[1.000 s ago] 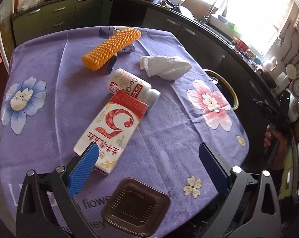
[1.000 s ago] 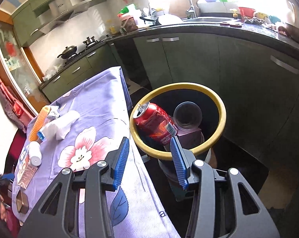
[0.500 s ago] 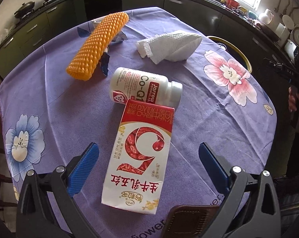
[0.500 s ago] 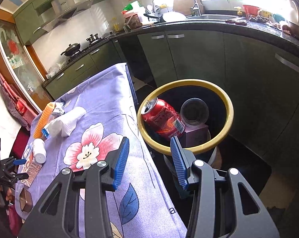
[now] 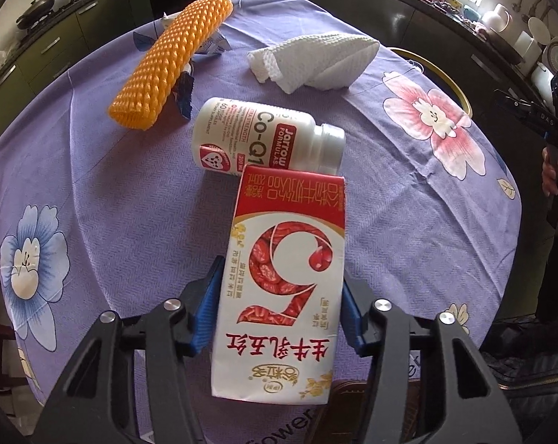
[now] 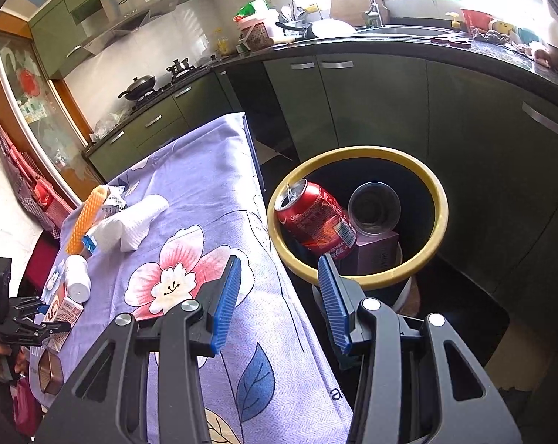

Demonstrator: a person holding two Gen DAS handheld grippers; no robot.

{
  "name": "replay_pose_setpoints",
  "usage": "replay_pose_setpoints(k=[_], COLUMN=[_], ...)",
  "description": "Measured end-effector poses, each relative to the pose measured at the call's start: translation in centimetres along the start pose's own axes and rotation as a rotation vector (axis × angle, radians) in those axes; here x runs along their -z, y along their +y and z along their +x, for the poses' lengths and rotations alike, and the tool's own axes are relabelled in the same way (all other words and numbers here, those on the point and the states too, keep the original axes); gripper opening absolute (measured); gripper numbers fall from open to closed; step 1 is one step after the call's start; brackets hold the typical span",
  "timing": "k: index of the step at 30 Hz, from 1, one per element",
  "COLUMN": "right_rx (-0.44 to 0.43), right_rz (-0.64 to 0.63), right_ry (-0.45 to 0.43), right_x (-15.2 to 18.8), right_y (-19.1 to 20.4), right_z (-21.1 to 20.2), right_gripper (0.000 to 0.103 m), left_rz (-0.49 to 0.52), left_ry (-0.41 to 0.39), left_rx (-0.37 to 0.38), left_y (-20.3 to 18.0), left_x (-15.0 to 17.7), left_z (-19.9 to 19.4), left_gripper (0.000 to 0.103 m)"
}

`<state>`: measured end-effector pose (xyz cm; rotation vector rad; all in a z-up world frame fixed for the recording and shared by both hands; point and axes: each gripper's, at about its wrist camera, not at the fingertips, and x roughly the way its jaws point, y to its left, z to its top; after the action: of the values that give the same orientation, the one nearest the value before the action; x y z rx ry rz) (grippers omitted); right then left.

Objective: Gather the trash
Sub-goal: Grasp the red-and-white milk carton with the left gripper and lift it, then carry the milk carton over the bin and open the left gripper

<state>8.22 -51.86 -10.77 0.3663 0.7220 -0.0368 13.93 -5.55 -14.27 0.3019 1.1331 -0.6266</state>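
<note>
Left tongs (image 5: 280, 307) now closing around carton (image 5: 282, 296).

My blue-padded left gripper (image 5: 279, 309) brackets a red-and-white milk carton (image 5: 284, 281) on the purple flower-printed tablecloth (image 5: 131, 203) — beyond it a white pill bottle (image 5: 256, 137), an orange honeycomb-textured foam sleeve (image 5: 171, 59), a white waffle-weave paper towel (image 5: 315, 61) — while a red can (image 6: 315, 218) lies in the yellow-rimmed black bin (image 6: 356, 155).

The left gripper (image 5: 280, 309) has come down over the carton (image 5: 284, 288), which now fills the lower centre of the left wrist view instead of lying at lower left. Its jaws, wide apart before, are closing, and the blue fingers (image 5: 208, 309) now sit against both sides of the carton. The brown tray (image 5: 371, 414) has slid almost out of view beneath.
</note>
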Motion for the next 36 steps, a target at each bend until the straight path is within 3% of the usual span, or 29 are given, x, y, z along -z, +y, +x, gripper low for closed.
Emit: replay_pose_setpoints(k=[8, 15, 19, 22, 27, 30, 36], right_rx=[-0.005, -0.007, -0.004, 0.003, 0.037, 0.054, 0.086], right_rz=[0.005, 0.004, 0.01, 0.023, 0.058, 0.09, 0.165], right_ry=[-0.002, -0.004, -0.009, -0.024, -0.058, -0.081, -0.134], right_x=[0.0, 0.0, 0.0, 0.0, 0.0, 0.1, 0.6], right_y=[-0.1, -0.2, -0.4, -1.0, -2.6, -4.1, -7.5], right_z=[-0.1, -0.2, -0.4, -0.8, -2.0, -3.1, -5.2], right_gripper=[0.044, 0.044, 0.044, 0.044, 0.044, 0.044, 0.044], left_rz=[-0.03, 0.005, 0.027, 0.074, 0.17, 0.209, 0.317], left_ry=[-0.039, -0.075, -0.091, -0.107, -0.1, -0.061, -0.023], left_rx=[-0.006, -0.04, -0.024, 0.006, 0.116, 0.207, 0.285], left_y=[0.6, -0.3, -1.8, -4.2, -10.0, -13.8, -22.4], left_x=[-0.5, -2.1, -3.3, -4.7, -8.7, -11.9, -18.7], left_z=[-1.6, -3.9, -5.2, -6.0, -5.5, -3.9, 0.5], left_gripper=[0.051, 0.051, 0.051, 0.051, 0.051, 0.051, 0.051])
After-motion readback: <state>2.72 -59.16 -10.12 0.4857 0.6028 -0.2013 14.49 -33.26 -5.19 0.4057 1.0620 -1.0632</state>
